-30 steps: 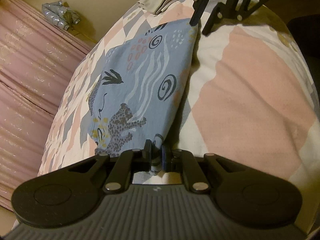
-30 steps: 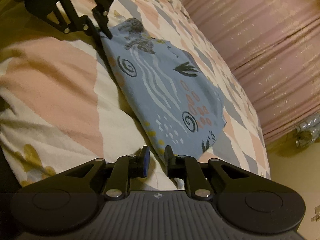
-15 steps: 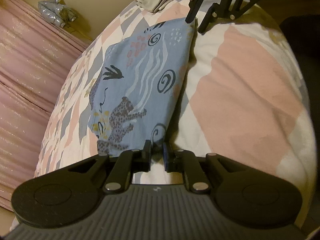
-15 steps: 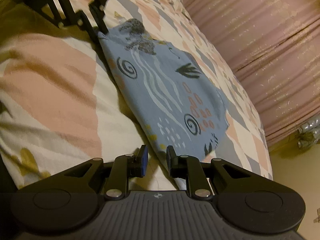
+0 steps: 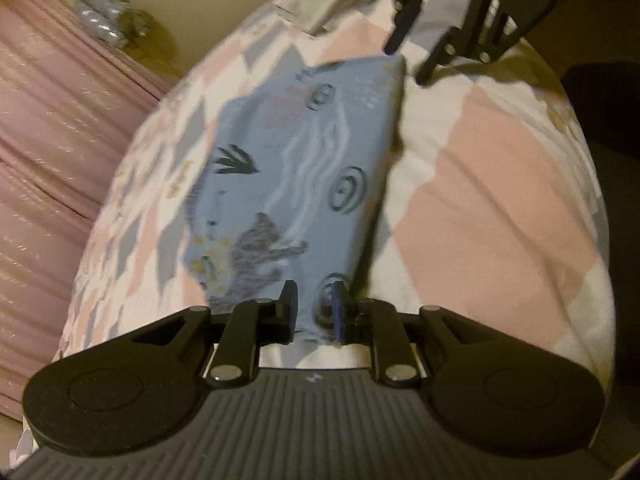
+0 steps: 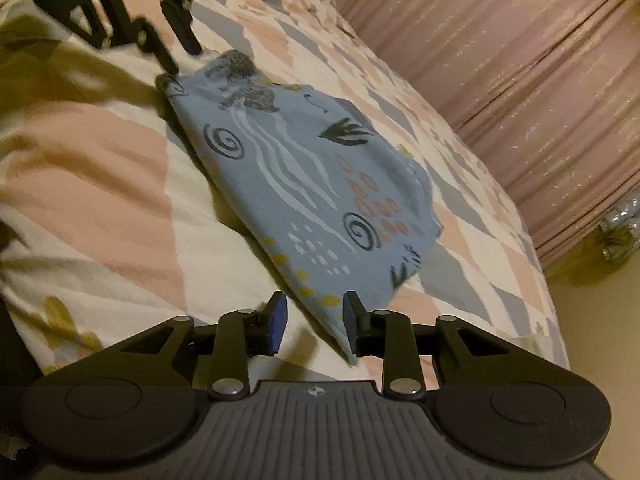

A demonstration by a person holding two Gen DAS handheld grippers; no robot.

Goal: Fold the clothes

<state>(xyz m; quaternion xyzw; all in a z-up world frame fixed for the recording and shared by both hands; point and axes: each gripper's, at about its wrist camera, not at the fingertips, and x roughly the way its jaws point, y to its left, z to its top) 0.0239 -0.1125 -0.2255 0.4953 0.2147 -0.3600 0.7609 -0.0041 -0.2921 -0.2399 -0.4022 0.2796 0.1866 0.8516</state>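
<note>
A folded blue garment (image 5: 304, 168) (image 6: 296, 168), printed with spirals, leaves and a spotted cat, lies flat on the bed. My left gripper (image 5: 314, 308) stands over its near corner. Its jaws are opening, and the cloth shows in the gap without being pinched. My right gripper (image 6: 315, 320) is at the opposite corner. Its jaws are also opening, with the cloth's edge lying just inside the right finger (image 6: 354, 320), free of the pads. Each view shows the other gripper at the cloth's far end: the right gripper (image 5: 408, 60) and the left gripper (image 6: 182, 54).
The bed has a quilt (image 5: 480, 184) (image 6: 92, 184) in pink, grey and white patches. A pink pleated curtain (image 6: 520, 60) (image 5: 48, 152) runs along one side. A folded beige cloth (image 5: 320, 8) lies beyond the garment. A crumpled silver object (image 5: 108, 20) (image 6: 620, 236) sits on the floor.
Both grippers' jaws have spread apart and let go of the garment's corners. The garment now rests on the quilt.
</note>
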